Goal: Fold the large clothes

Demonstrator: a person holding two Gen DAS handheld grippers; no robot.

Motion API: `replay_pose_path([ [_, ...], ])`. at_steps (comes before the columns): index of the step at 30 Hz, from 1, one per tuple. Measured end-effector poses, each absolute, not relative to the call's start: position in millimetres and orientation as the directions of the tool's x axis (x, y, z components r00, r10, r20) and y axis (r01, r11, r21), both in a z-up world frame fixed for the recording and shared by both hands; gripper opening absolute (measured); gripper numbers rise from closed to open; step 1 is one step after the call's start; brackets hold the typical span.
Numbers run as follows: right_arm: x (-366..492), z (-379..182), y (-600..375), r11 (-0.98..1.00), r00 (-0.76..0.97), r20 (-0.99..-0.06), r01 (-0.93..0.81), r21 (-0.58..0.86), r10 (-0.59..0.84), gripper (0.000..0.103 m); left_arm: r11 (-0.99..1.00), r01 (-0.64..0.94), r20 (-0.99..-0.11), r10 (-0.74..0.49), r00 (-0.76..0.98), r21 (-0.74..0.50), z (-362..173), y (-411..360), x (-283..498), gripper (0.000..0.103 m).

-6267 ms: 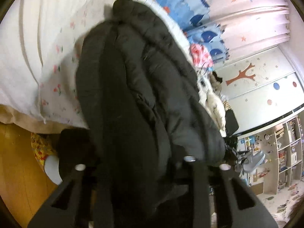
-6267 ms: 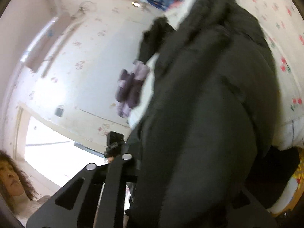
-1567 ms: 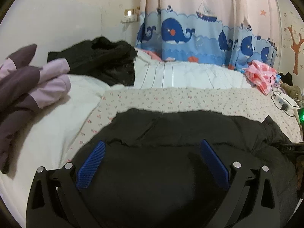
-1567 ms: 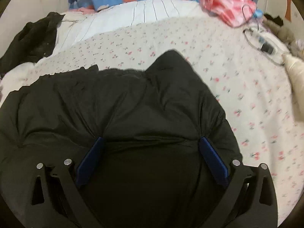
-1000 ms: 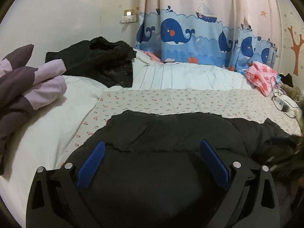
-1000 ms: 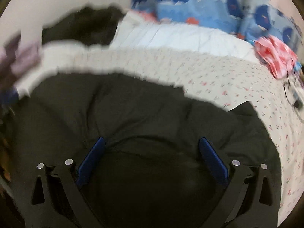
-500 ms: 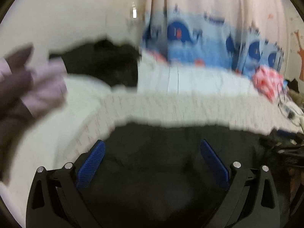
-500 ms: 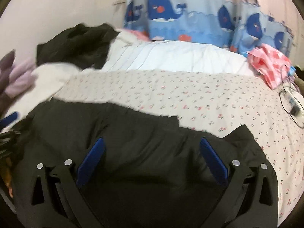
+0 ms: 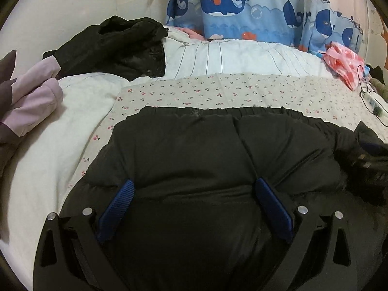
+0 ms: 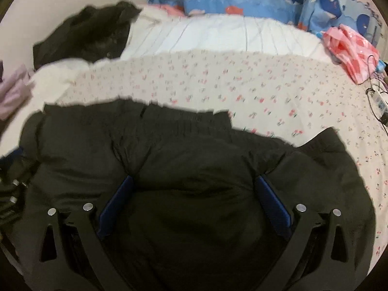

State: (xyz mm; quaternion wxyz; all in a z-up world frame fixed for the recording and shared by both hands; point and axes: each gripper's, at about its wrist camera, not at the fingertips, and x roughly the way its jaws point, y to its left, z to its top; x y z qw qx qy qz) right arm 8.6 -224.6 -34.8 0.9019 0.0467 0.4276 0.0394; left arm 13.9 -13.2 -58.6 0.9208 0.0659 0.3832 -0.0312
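A large black padded jacket (image 9: 194,145) lies spread on the cherry-print sheet (image 9: 218,89) of a bed, its gathered hem toward the far side. My left gripper (image 9: 194,191) is open low over the jacket's left part, and the puffy fabric bulges between its blue pads (image 9: 118,206). In the right wrist view the same jacket (image 10: 194,150) fills the lower half. My right gripper (image 10: 194,186) hovers open over the jacket's right part, with a fold reaching out to the right. Neither gripper pinches any fabric.
A second black garment (image 9: 114,46) and a purple jacket (image 9: 29,97) lie at the back left. A white duvet (image 9: 242,55) runs under the whale curtain (image 9: 242,7). A pink cloth (image 9: 344,63) and a power strip with cable (image 9: 373,101) sit at the right.
Six seconds ago both grippers held the jacket up off the bed. It now lies flat and both are open. Over the last second both cameras shifted slightly above it.
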Motion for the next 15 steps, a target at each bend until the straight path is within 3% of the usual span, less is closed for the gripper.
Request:
replay_pose_path([
  [5, -7.2, -16.4, -260.5, 0.994, 0.682, -0.731, 0.084, 0.064, -0.011, 0.096, 0.988, 0.115, -0.711, -0.008, 0.703, 0.103, -58.6, -13.5, 10.5, 0.096],
  [8, -5.1, -34.5, -287.6, 0.986, 0.587, -0.805, 0.164, 0.018, -0.082, 0.096, 0.988, 0.118, -0.714, -0.008, 0.701, 0.104, -58.2, -12.2, 8.3, 0.096],
  [10, -1.7, -57.1, -294.5, 0.989, 0.489, -0.870, 0.149, 0.015, -0.061, 0.096, 0.987, 0.119, -0.715, -0.005, 0.699, 0.109, -58.0, -12.6, 7.6, 0.096],
  [15, -22.5, -32.8, -303.6, 0.987, 0.542, -0.840, 0.129, 0.091, 0.007, 0.096, 0.991, 0.104, -0.701, -0.016, 0.713, 0.084, -50.3, -8.7, 3.9, 0.096],
])
